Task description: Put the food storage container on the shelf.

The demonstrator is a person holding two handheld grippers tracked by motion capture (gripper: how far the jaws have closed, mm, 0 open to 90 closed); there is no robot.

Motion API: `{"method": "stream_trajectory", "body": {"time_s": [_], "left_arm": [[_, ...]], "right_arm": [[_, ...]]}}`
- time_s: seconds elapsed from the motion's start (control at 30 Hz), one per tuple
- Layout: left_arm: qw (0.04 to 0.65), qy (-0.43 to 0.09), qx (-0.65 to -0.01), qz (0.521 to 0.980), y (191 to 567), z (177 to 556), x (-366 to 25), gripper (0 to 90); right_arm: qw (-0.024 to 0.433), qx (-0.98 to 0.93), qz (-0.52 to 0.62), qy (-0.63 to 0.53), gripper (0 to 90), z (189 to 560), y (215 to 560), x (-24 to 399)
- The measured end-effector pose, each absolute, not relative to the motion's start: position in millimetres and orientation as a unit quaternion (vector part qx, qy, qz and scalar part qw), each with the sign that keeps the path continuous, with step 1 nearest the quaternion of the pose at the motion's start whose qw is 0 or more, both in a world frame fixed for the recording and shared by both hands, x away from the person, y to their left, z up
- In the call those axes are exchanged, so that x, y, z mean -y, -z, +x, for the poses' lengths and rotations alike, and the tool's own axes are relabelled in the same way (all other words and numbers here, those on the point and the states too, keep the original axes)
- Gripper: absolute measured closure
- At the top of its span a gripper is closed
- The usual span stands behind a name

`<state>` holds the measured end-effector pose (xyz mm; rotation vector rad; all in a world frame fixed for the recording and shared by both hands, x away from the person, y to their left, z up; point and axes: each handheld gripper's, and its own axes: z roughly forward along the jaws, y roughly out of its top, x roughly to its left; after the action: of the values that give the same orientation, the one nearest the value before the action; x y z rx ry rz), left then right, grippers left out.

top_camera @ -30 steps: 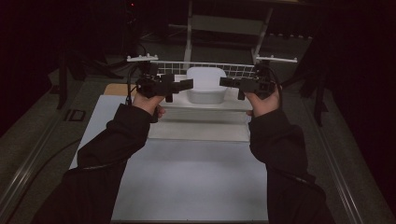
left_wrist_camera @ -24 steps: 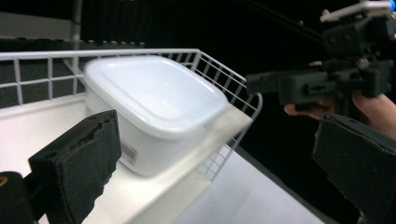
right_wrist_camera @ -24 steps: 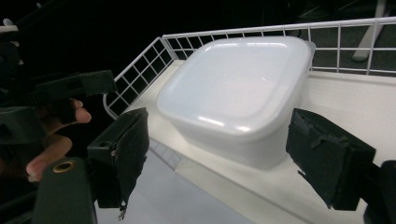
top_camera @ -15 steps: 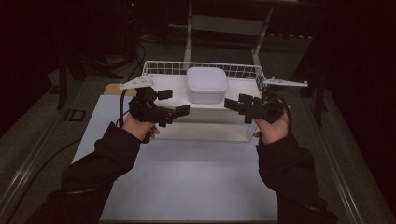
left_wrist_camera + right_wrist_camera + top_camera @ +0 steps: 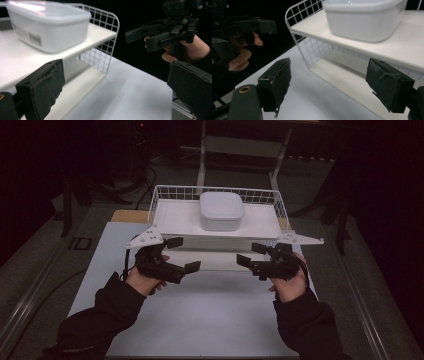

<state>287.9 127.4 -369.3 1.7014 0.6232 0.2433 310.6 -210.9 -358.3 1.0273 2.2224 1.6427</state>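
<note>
Item: my left gripper (image 5: 182, 255), right gripper (image 5: 252, 254), both jaws wide, empty, near white container (image 5: 221, 210) on wire shelf (image 5: 172, 215). Advise level two-sided approach.

On the bench (image 5: 200, 320), the wire rack (image 5: 165, 195) stands at the far edge, and a lidded tub (image 5: 221, 211) sits on its upper shelf (image 5: 172, 217), about midway along. Nearer the person, the left tongs (image 5: 182, 255) hang over the bench just before the rack's left end, the right tongs (image 5: 251, 255) before its right end. The two face each other, well apart, with bare bench between and behind them.
</note>
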Motion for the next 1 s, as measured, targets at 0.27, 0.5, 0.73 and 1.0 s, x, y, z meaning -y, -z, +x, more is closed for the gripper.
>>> {"method": "stream_trajectory", "body": {"time_s": [0.27, 0.5, 0.73, 1.0], "left_arm": [[0.593, -0.103, -0.262, 0.755, 395.2, 272.1, -125.4, 1.0], [0.587, -0.096, -0.262, 0.76, 416.6, 265.1, -128.0, 1.0], [0.58, -0.093, -0.256, 0.768, 436.1, 256.0, -131.1, 1.1], [0.565, -0.106, -0.266, 0.774, 457.8, 247.4, -140.2, 1.0]], "right_arm": [[0.103, -0.763, 0.335, -0.544, 17.6, 294.8, 388.5, 212.3], [0.11, -0.773, 0.32, -0.537, 17.1, 283.5, 408.3, 217.0], [0.108, -0.778, 0.321, -0.528, 15.1, 276.7, 429.3, 227.4], [0.106, -0.783, 0.33, -0.516, 15.0, 267.0, 452.2, 242.1]]}}
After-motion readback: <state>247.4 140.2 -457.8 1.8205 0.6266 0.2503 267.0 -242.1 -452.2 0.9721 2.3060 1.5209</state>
